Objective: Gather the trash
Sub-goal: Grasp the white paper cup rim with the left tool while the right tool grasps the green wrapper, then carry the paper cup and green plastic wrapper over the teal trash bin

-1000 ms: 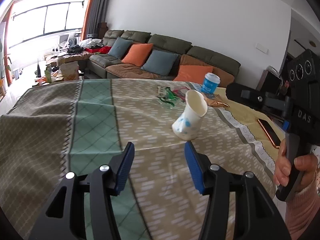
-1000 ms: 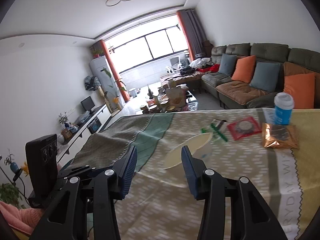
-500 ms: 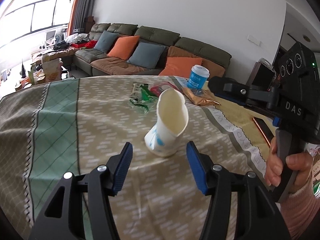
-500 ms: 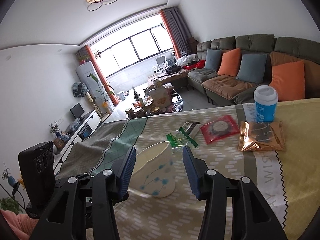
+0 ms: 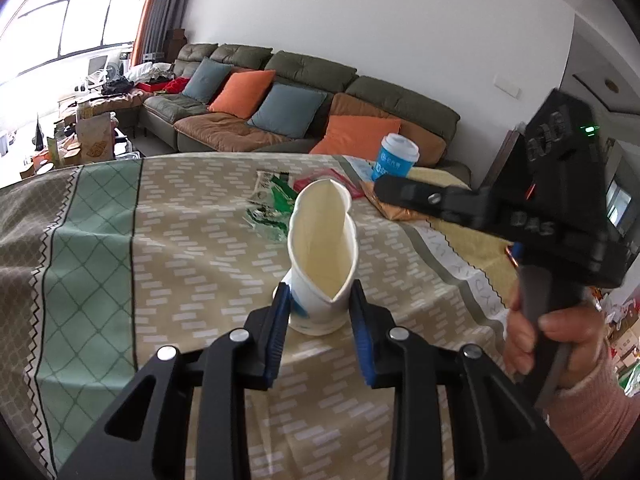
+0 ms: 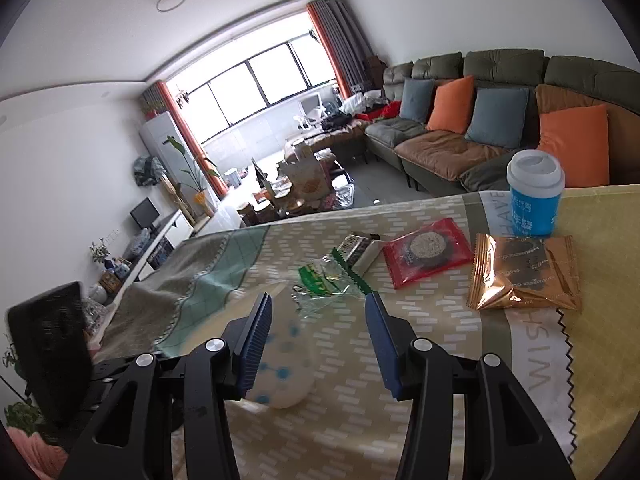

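The table [image 5: 192,248] carries a patterned cloth in beige, green and grey, with a long sofa [image 5: 304,92] and its orange and blue cushions behind it. At the far end stands a blue cup with a white lid [image 6: 535,196], and just in front of it lie a gold snack packet [image 6: 524,274], a red packet [image 6: 426,250] and a torn green wrapper [image 6: 326,280]. Nearer stands a crumpled white paper cup [image 5: 322,256] with blue dots, squashed at the rim. The left tongs [image 5: 320,304] are closing on its lower part, a blue pad pressed to each side. The right tongs [image 6: 318,316], gripped by a hand [image 5: 556,340] in a pink sleeve, hang released above the table, nothing between their pads, pointing at the green wrapper
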The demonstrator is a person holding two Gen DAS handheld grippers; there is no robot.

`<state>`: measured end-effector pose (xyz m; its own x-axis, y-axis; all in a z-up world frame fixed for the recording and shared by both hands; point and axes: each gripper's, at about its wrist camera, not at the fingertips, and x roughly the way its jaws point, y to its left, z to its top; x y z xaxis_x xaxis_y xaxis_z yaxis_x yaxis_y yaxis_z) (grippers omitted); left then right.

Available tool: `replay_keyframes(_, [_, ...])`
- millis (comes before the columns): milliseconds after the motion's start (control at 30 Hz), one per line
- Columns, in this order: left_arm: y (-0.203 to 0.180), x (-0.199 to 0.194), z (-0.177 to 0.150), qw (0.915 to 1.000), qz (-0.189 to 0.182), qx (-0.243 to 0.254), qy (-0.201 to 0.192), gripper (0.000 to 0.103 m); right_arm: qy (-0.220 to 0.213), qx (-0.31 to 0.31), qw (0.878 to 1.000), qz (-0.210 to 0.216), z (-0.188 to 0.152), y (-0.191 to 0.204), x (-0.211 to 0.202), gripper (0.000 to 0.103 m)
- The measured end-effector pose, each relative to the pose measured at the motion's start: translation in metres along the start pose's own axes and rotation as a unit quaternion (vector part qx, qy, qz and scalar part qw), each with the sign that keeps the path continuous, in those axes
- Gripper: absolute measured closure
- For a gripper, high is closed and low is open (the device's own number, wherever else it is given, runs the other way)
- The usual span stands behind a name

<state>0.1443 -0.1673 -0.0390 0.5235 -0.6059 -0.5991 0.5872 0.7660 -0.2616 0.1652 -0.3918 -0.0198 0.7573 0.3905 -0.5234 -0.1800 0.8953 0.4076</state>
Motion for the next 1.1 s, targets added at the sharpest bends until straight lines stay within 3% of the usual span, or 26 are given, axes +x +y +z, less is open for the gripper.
replay_keyframes(233, [0.017, -0.032, -0.006, 0.9996, 0.024, -0.007, -0.016, 0.073, 0.040, -0.025, 0.999, -0.019, 0.005, 0.010, 0.036, 0.053])
replay_keyframes(367, [0.036, -0.054, -0.011, 0.9986, 0.038, -0.029, -0.025, 0.073, 0.060, -0.045, 0.996, -0.038, 0.006, 0.020, 0.058, 0.047])
replay_keyframes(533, [0.059, -0.078, -0.019, 0.9963, 0.058, -0.054, -0.034, 0.073, 0.086, -0.046, 0.994, -0.053, 0.006, 0.018, 0.081, 0.047])
replay_keyframes(633, [0.069, -0.090, -0.025, 0.9945, 0.074, -0.063, -0.040, 0.073, 0.098, -0.040, 0.993, -0.053, 0.004, 0.014, 0.087, 0.060])
replay_keyframes(733, [0.080, -0.102, -0.031, 0.9931, 0.082, -0.071, -0.042, 0.073, 0.100, -0.034, 0.993, -0.049, 0.003, 0.012, 0.088, 0.083])
replay_keyframes(967, [0.095, -0.127, -0.043, 0.9901, 0.101, -0.083, -0.051, 0.073, 0.079, -0.038, 0.995, -0.041, 0.000, 0.022, 0.073, 0.085])
replay_keyframes(1100, [0.101, -0.142, -0.049, 0.9886, 0.114, -0.080, -0.056, 0.073, 0.069, -0.054, 0.996, -0.015, -0.008, 0.044, 0.057, 0.085])
